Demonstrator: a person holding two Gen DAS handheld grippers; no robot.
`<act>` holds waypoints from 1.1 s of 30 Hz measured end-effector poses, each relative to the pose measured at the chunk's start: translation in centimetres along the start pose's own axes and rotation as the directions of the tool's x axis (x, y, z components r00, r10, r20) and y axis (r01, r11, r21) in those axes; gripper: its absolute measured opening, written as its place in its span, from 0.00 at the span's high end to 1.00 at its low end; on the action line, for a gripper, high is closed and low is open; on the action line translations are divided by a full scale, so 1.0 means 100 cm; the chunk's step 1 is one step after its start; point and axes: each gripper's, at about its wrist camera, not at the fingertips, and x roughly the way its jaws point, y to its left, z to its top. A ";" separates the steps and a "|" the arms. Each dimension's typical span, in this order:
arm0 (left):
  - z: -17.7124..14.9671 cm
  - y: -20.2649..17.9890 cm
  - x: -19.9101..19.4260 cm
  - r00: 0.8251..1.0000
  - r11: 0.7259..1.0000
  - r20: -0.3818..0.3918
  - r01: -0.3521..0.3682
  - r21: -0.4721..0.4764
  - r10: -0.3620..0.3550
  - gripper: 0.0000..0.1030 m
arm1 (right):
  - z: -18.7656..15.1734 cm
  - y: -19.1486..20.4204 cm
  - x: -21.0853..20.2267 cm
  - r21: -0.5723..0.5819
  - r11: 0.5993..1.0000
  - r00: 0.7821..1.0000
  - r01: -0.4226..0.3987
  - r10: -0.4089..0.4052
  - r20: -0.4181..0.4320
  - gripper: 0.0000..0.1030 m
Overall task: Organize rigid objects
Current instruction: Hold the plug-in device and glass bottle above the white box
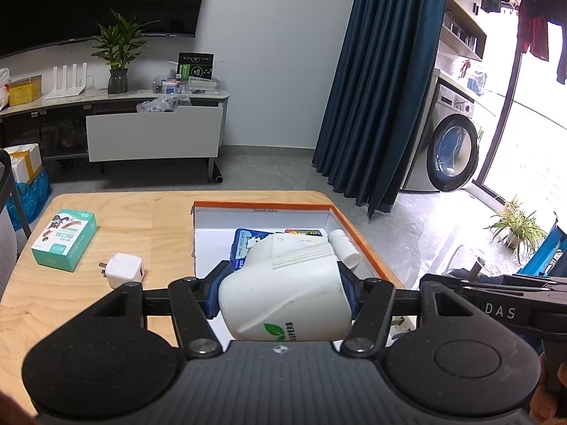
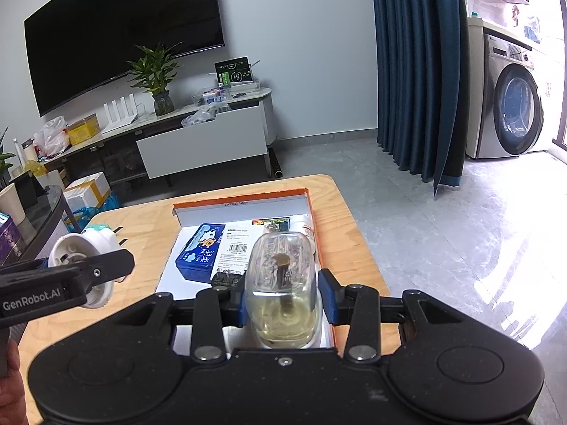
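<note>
Left wrist view: the left gripper (image 1: 283, 288) is clamped on a white plastic jug (image 1: 283, 294) (green leaf logo on its side), its blue pads (image 1: 212, 294) pressed against both flanks, held above the near part of an orange-rimmed cardboard box (image 1: 358, 233) on the wooden surface (image 1: 117, 219). Inside the box lie a blue tin (image 1: 242, 248), a flat printed packet (image 1: 304, 234) and a small white bottle (image 1: 343, 248) along the right wall. Left of the box, on the surface, sit a white charger plug (image 1: 124, 270) and a green carton (image 1: 64, 239), apart from each other. In the right wrist view, the right gripper (image 2: 283, 301) holds a clear glass bottle (image 2: 282, 290) of yellowish liquid over the box's near right corner.
</note>
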 end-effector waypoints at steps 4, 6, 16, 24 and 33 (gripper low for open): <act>-0.002 -0.001 0.000 1.000 1.000 -0.003 0.003 0.001 -0.003 0.40 | 0.000 0.001 0.001 -0.002 1.000 1.000 -0.003 0.003 -0.005 0.54; -0.003 -0.001 0.000 1.000 1.000 -0.007 0.006 0.000 -0.006 0.40 | -0.001 0.002 0.001 -0.004 1.000 1.000 -0.005 0.005 -0.007 0.54; -0.006 -0.003 0.002 1.000 1.000 -0.017 0.014 -0.005 -0.014 0.40 | -0.003 0.002 0.002 -0.004 1.000 1.000 -0.003 0.003 -0.010 0.54; -0.007 -0.004 0.002 1.000 1.000 -0.020 0.013 -0.008 -0.013 0.40 | -0.005 0.004 0.003 -0.008 1.000 1.000 -0.008 0.008 -0.014 0.54; -0.007 -0.004 0.002 1.000 1.000 -0.022 0.015 -0.010 -0.015 0.40 | -0.003 0.004 0.003 -0.007 1.000 1.000 -0.009 0.009 -0.016 0.54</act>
